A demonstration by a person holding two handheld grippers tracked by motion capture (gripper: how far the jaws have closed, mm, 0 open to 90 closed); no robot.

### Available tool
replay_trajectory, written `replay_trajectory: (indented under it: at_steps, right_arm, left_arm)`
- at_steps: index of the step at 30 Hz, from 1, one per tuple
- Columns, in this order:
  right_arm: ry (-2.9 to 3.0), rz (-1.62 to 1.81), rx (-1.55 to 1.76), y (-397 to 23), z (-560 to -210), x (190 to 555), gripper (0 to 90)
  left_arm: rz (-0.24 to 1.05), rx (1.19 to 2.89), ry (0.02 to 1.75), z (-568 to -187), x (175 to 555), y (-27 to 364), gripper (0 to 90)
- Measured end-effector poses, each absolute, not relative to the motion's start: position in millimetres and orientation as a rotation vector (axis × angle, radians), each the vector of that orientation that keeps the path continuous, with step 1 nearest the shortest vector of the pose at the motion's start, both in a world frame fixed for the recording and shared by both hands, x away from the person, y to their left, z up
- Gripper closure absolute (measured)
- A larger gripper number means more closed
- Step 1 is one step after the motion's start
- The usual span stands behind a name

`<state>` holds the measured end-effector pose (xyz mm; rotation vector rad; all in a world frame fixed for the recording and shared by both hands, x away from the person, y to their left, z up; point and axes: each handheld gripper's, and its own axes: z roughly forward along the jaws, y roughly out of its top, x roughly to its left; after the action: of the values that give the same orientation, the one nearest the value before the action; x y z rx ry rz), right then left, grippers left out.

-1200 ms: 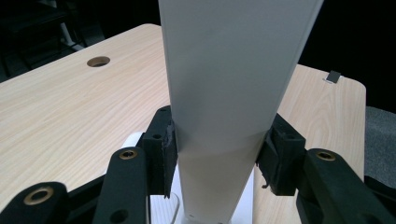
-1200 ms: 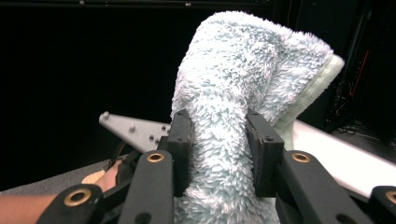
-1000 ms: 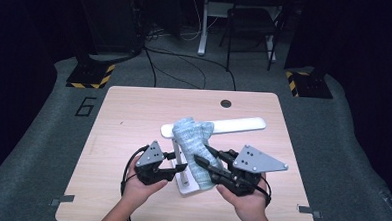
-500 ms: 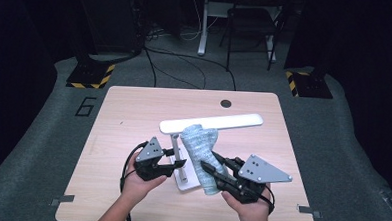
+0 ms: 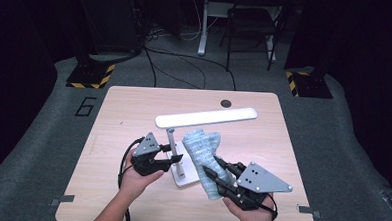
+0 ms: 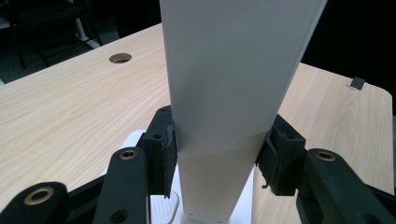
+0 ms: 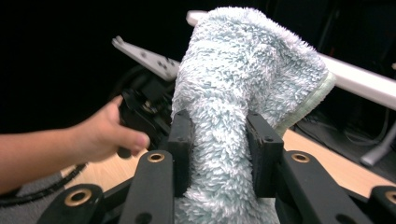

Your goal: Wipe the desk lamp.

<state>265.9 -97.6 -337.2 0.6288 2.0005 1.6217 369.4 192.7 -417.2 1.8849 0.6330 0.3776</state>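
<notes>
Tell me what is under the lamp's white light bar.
Under the light bar a thin post drops to the white base on the table. The left gripper clamps the post; the cloth covers the base's right edge.

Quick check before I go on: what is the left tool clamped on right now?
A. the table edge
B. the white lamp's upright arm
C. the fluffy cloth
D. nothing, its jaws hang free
B: in the left gripper view the left tool has both pads pressed against the flat upright arm of the white lamp, while the fluffy cloth sits in the right tool.
</notes>
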Motion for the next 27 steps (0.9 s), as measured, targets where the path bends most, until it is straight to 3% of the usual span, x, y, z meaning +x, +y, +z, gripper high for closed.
replay_trajectory:
  at_steps: [27]
  right_arm:
    - [1.975, 1.405, 0.964, -143, -424, 309, 66.7]
  left_arm:
    - [0.356, 1.866, 0.638, -419, 368, 194, 51.8]
